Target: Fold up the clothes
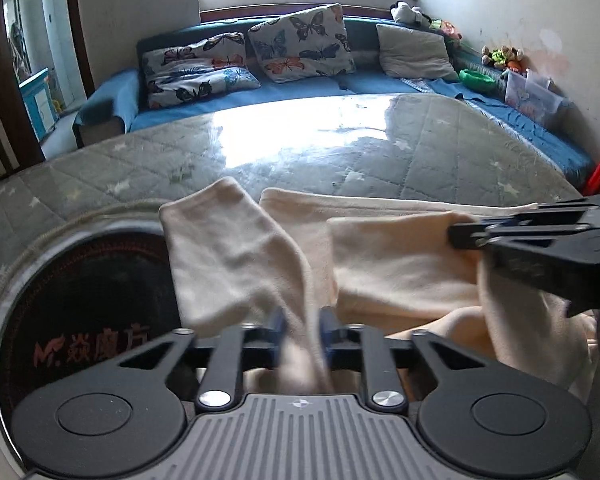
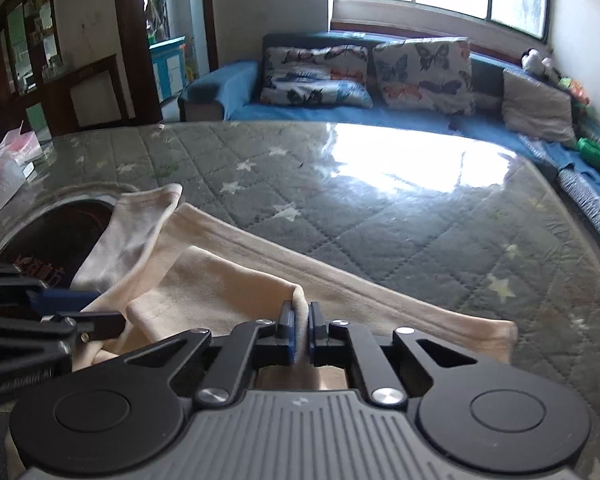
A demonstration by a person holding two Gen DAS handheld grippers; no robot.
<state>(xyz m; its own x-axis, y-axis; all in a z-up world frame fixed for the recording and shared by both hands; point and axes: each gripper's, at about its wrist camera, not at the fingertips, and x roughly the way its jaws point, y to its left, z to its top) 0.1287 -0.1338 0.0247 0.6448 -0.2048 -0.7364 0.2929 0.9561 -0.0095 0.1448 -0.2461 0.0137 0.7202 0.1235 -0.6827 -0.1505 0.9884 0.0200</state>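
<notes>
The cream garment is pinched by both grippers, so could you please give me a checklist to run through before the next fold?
1. Left gripper shut on the cream garment: ok.
2. Right gripper shut on the garment's edge: ok.
3. Free room on the quilted table ahead: ok.
4. Garment lying flat: not ok, a flap stands bunched.
5. Cloth off the round black cooktop: not ok, the flap overlaps it.
6. Seams lined up: cannot tell.

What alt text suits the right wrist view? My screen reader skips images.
The right gripper pinches a fold of a cream garment lying on a quilted grey table cover. The left gripper grips its other side; a blue sofa stands behind.
</notes>
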